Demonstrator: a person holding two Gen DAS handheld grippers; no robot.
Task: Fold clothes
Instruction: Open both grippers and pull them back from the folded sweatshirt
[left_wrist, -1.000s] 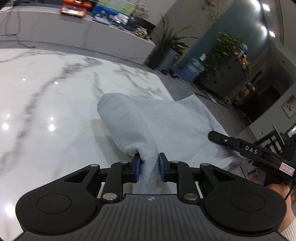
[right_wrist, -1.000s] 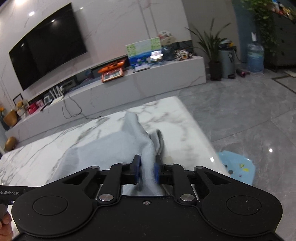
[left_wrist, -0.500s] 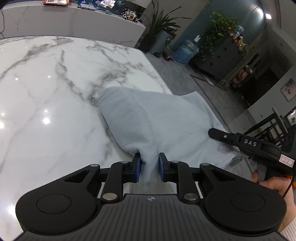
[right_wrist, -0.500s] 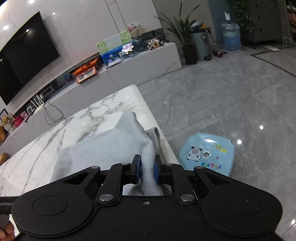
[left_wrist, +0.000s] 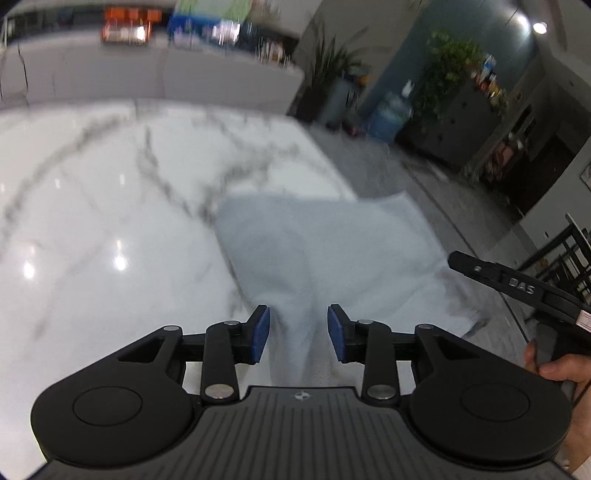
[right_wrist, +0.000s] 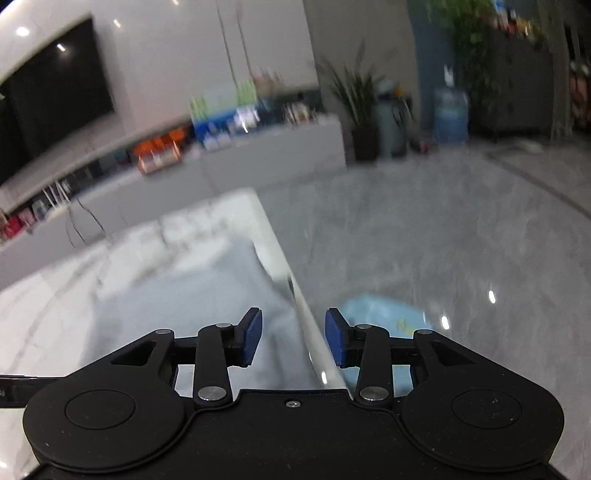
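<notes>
1. Since the fold looks laid down, both grippers are letting go: the left gripper (left_wrist: 298, 334) has its jaws opening, pads clear of the grey garment (left_wrist: 325, 251), though a ridge of cloth runs between them.
2. Right gripper (right_wrist: 293, 339) is opening too (nothing pinched; cloth just lies under the gap).
3. Garment sits flat at the marble table (left_wrist: 110, 206) corner, right by the edge, probably for easy reach.

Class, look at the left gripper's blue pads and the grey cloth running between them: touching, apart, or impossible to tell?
Apart. The left wrist view shows the left gripper opening, with a gap between each pad and the grey cloth.
</notes>
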